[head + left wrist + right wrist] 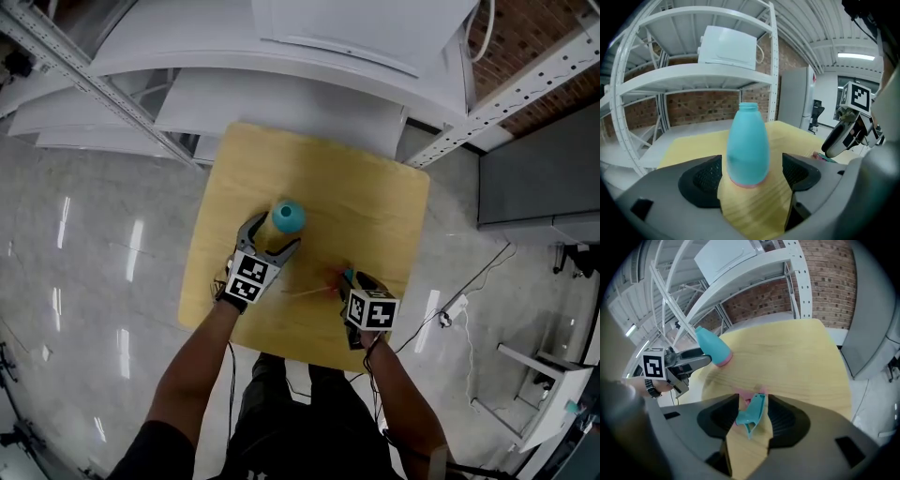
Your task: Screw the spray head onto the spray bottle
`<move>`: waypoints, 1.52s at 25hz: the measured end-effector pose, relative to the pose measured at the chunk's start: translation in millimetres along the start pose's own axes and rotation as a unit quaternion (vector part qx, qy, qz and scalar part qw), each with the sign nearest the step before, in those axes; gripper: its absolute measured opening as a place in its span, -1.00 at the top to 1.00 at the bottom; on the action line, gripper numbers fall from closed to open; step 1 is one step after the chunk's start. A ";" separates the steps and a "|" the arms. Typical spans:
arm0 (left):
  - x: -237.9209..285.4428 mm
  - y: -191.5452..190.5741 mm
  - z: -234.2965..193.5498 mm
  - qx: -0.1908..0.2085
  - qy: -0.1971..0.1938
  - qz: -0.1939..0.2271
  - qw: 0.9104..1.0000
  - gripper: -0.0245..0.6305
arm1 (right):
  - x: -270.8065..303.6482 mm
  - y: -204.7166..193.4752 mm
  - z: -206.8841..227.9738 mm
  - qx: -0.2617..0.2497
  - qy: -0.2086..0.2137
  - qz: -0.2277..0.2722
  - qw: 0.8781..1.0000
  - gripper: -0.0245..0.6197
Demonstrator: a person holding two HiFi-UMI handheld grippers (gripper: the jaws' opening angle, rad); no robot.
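We note left tongs [752, 177] spread either side of upright blue bottle [747, 140], right tongs [753, 409] spread around teal spray head [753, 416], yellow wooden counter [375, 206].

worktop [375, 206]: pale yellow wood, square with rounded corners, standing just in front of the shelving
shelving [281, 103]: white metal rack with perforated uprights and several tiers
box [727, 46]: white, on an upper shelf
wall [525, 37]: red brick, behind the rack
floor [84, 244]: glossy grey, streaked with light reflections
cabinet [534, 178]: grey, right of the worktop
plug block [450, 312]: white, on the floor at right, with a thin cable leading off
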State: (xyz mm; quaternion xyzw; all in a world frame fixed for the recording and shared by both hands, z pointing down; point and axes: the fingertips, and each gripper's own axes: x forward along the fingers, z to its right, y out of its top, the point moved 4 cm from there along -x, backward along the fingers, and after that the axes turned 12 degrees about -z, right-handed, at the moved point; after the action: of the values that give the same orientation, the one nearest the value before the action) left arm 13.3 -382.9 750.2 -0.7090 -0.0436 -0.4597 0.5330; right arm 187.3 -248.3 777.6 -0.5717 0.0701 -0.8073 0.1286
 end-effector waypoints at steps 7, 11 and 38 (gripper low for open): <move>39.4 4.0 -11.4 0.029 -0.011 -0.025 0.999 -0.30 | 17.0 -2.6 5.4 -0.017 -0.031 -0.035 0.999 0.40; 52.8 6.4 -10.2 0.056 -0.009 -0.041 0.998 -0.30 | 18.5 -0.5 4.7 -0.034 -0.033 -0.045 0.998 0.42; -88.7 37.3 58.3 0.109 -0.177 -0.199 0.958 -0.30 | -174.9 8.5 -78.0 -0.214 0.093 0.077 0.969 0.46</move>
State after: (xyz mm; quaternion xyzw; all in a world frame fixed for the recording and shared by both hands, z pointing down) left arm 18.3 -314.5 661.0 -0.6937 -0.3269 -0.4161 0.4886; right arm 169.8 -208.8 590.8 -0.5010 0.2964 -0.8111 0.0576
